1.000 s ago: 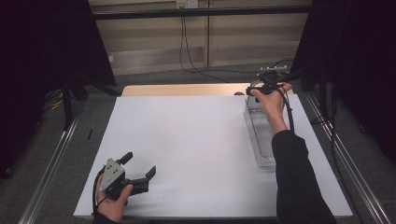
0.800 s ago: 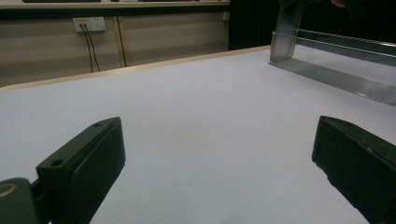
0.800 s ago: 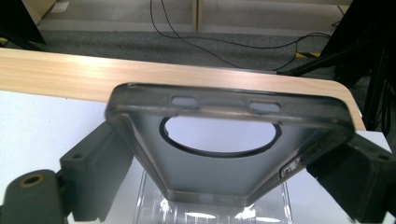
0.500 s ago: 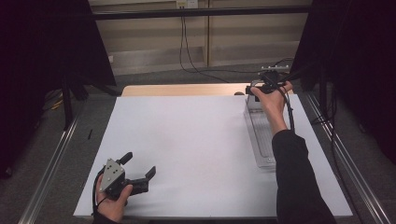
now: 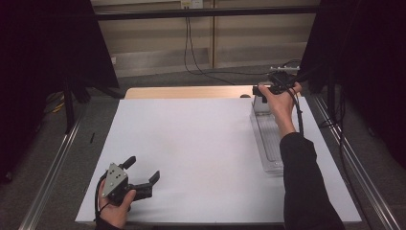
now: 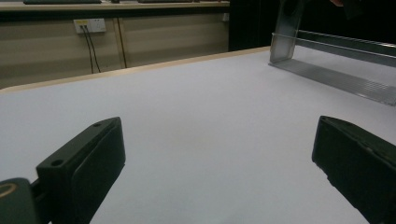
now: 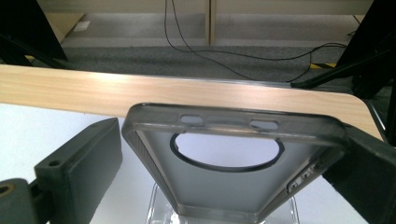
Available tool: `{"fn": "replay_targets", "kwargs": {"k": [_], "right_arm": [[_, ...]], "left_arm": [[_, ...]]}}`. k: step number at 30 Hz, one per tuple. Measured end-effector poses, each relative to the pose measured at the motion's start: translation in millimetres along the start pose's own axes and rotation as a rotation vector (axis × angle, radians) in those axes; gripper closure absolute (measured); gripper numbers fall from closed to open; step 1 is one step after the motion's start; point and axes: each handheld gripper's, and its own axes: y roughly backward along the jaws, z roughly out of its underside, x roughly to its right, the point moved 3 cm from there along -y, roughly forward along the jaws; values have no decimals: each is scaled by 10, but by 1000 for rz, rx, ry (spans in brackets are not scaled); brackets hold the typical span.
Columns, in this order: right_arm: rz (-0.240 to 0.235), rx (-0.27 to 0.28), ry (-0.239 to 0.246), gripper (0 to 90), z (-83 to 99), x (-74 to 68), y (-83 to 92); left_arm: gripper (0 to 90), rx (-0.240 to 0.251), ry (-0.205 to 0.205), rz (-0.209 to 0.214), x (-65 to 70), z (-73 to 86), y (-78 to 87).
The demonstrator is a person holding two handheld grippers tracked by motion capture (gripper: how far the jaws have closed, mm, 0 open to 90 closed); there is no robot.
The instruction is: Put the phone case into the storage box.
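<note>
A translucent grey phone case [image 7: 224, 193] with a round camera hole stands upright at the far end of a long clear tray [image 5: 270, 143], at the table's far right. My right gripper [image 5: 263, 93] is open, with one jaw on each side of the case and close against its edges. In the left gripper view the case [image 6: 285, 32] is a grey upright slab at the end of the tray [image 6: 336, 77]. My left gripper [image 5: 142, 167] rests open on the white table top [image 5: 201, 143] near its front left corner, holding nothing.
A strip of bare wood [image 5: 186, 92] runs along the table's far edge. Beyond it, cables [image 5: 191, 52] trail over grey floor. Dark curtains hang at both sides, and metal rails [image 5: 52, 172] flank the table.
</note>
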Motion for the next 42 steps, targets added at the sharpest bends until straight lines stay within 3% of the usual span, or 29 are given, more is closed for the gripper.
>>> {"fn": "replay_targets", "kwargs": {"k": [10,27,42], "right_arm": [[-29,78,-17,14,-59,45,67],[-82,204,-4,9,-145,62,234],[-114,268,6,8,-136,135,403]], "left_arm": [[27,-4,3,1,-2,5,0],[27,-3,0,3,0,1,2],[26,4,24,-18,-36,0,3]]}}
